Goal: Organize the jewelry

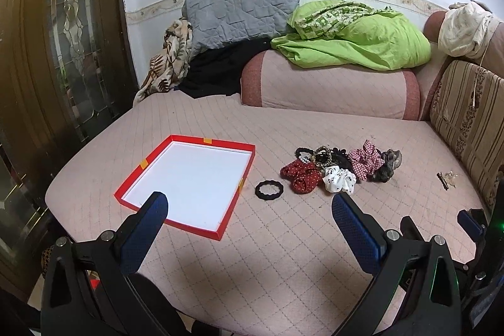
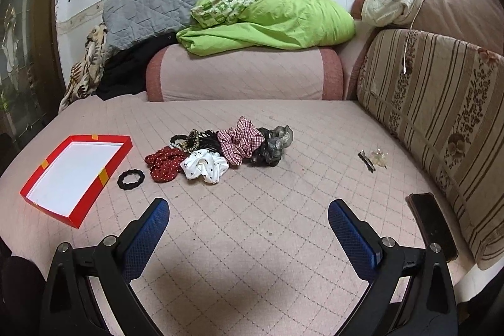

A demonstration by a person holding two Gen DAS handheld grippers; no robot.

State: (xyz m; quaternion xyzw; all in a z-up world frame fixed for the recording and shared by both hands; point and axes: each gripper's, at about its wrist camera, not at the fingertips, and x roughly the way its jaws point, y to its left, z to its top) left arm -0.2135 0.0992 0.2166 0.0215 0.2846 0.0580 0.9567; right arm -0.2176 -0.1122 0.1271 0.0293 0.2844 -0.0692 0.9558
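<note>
Since both the left gripper (image 1: 250, 207) and right gripper (image 2: 249, 214) hover spread wide and hold nothing, start with the lone black ring scrunchie (image 2: 131, 179) just beside the red tray (image 2: 80, 218). Pinch one side of its loop and lift it straight up before crossing the tray's rim; the scrunchie pile (image 2: 220, 151) lies just beyond the ring, farther from the tray.

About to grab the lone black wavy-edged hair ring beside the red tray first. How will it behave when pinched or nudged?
The black wavy-edged hair ring lies flat on the quilted pink cushion, so it probably won't roll. It looks thin and soft, likely to flop and fold once pinched. Sitting low against the fabric, it may slide rather than lift under a shallow pinch. It lies close to the red shallow tray.
</note>
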